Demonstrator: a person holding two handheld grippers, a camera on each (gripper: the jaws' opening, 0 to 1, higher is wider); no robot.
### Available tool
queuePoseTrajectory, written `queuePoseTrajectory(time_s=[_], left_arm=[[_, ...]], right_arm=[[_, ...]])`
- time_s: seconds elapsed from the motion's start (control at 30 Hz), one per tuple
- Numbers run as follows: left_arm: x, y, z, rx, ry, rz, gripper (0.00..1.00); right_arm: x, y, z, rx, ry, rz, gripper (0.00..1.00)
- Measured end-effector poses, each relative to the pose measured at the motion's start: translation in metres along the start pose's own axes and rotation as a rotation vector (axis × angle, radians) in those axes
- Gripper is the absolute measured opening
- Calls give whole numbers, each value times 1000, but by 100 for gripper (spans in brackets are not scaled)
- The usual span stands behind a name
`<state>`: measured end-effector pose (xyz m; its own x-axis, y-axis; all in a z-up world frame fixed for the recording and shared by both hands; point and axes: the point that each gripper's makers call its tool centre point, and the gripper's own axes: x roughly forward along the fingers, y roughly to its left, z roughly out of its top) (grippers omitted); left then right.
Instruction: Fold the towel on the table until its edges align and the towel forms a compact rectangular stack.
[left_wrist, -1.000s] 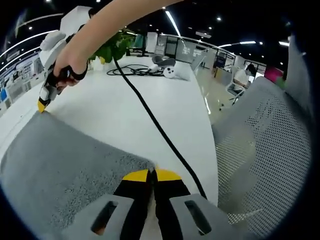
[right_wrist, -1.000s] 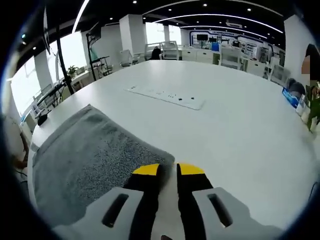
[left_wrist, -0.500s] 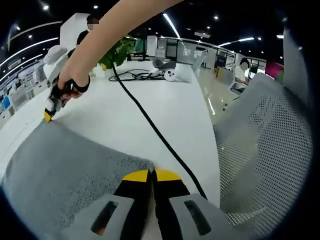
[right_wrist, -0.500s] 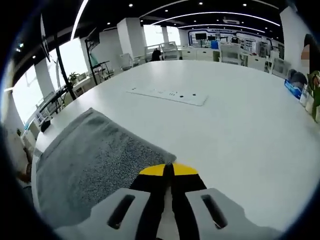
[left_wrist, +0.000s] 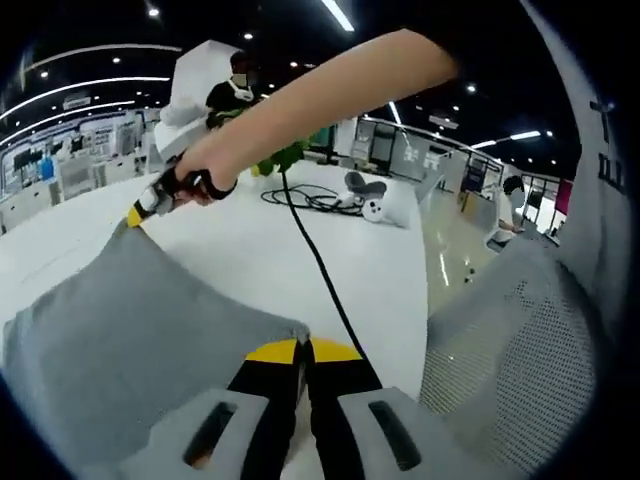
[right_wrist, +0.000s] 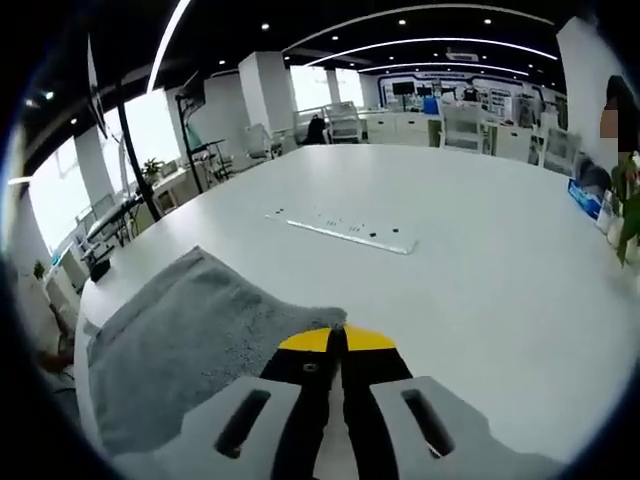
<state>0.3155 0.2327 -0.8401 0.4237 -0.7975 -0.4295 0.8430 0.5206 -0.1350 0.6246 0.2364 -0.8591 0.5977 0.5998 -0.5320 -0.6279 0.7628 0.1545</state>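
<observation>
The grey towel hangs by one edge off the white table, and it appears again as the towel in the right gripper view. My left gripper is shut on one corner of it, yellow tips pressed together. The right gripper, held by a hand at the end of a bare arm, pinches the opposite corner of the same edge. In its own view the right gripper is shut on that towel corner, raised above the table.
A black cable runs across the table to a coil beside white headset gear and a green plant. A grey mesh chair stands close at the right. A flat white power strip lies mid-table.
The right gripper closed on its towel corner. Both grippers have since lifted the towel edge off the table, and the cloth now sags between them.
</observation>
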Motion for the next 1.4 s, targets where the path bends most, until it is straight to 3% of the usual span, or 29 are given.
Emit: queuePoseTrajectory(time_s=[0.3,0.6,0.83,0.9,1.0,1.27,1.33,1.4], left_arm=[[-31,12,13,-40,-59,67,2],[-73,33,31,-138,-169,204,2],[-106,43,36,-155,-197,268,2],[-119,52,36,-177,-208,336,2],[-132,59,34,-205,-223,376,2],[-166,69,24,-258,-248,453,2],[-173,72,20,-269,-255,469,2],[-179,74,17,-272,-259,482,2]], right_arm=[[-3,18,34,-11,-47,18,0],[-2,46,70,-17,-95,54,0],[4,66,94,-26,-126,68,0],[6,76,99,-36,-134,73,0],[10,82,107,-41,-145,80,0],[14,112,122,8,-166,105,0],[15,121,127,-35,-169,112,0],[18,126,131,-25,-174,121,0]])
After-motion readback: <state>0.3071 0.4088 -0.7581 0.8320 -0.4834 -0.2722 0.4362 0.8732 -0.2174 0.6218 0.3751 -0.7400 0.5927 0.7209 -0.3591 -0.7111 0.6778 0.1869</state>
